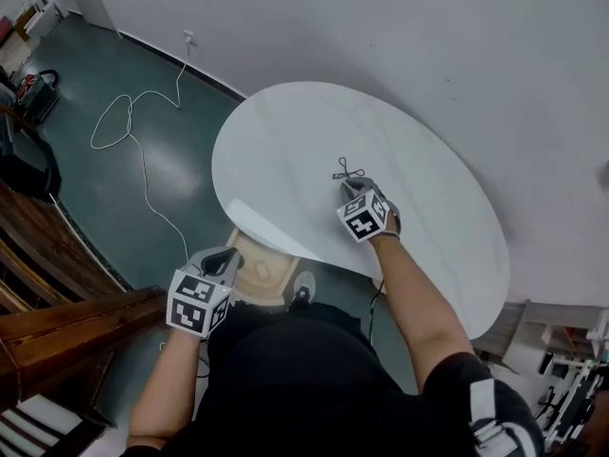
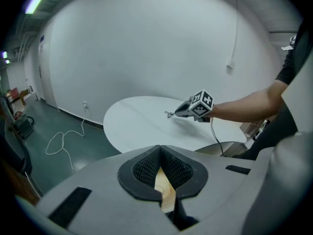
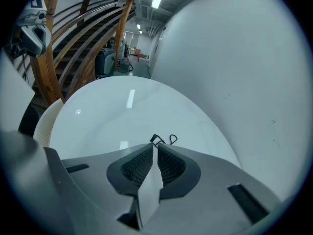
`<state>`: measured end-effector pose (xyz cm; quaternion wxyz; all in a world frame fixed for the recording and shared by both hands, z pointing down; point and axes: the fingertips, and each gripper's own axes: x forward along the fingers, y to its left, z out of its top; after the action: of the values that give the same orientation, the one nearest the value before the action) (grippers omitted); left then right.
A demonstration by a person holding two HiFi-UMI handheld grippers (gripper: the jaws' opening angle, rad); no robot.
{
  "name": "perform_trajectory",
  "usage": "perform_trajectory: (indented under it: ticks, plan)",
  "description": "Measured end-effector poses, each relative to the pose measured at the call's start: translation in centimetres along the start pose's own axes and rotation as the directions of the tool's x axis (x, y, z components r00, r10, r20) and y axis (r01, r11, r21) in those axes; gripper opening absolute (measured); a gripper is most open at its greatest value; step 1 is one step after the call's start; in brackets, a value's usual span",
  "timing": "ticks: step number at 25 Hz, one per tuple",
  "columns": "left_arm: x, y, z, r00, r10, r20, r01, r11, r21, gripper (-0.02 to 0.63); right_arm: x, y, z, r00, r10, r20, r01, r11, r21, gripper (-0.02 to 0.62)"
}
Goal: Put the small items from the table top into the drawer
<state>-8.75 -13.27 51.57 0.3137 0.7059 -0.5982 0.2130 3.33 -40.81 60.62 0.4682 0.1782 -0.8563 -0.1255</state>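
The right gripper (image 3: 155, 147) was closed on the end of a small black wire item (image 3: 164, 139), which lay on the white round table (image 1: 285, 150). The left gripper (image 2: 159, 149) was closed with nothing between its jaws and was held off the table's edge.

The head view looks steeply down from above the person onto the whole round tabletop (image 1: 285, 141). The left gripper view sits low, off its near edge, and faces across it to the wall (image 2: 146, 48). The right gripper view rides close over the surface, facing the wooden stairs (image 3: 73, 43). All three views share the tabletop.
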Motion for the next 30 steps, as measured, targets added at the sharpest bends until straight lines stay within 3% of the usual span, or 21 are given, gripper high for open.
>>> perform_trajectory:
  ticks: [7, 16, 24, 30]
  plan:
    - [-1.0, 0.3, -1.0, 0.997, 0.075, 0.0, -0.075, 0.995, -0.072, 0.014, 2.8, -1.8, -0.7, 0.998, 0.027, -0.055, -0.032, 0.995, -0.097, 0.057]
    - [-1.8, 1.0, -1.5, 0.993, 0.121, -0.003, -0.121, 0.986, -0.115, 0.014, 4.7, -1.1, -0.5, 0.992, 0.079, -0.099, -0.1, 0.969, -0.227, 0.052]
    - [-2.2, 1.8, -1.5, 0.995, 0.099, 0.004, -0.098, 0.991, -0.091, 0.014, 3.9, -0.2, -0.3, 0.991, 0.076, -0.11, -0.099, 0.97, -0.221, 0.028]
    - [-2.2, 2.3, -1.4, 0.999, 0.05, 0.004, -0.049, 0.998, -0.047, 0.014, 1.2, 0.9, 1.1, 0.997, 0.057, -0.058, -0.065, 0.986, -0.156, 0.021]
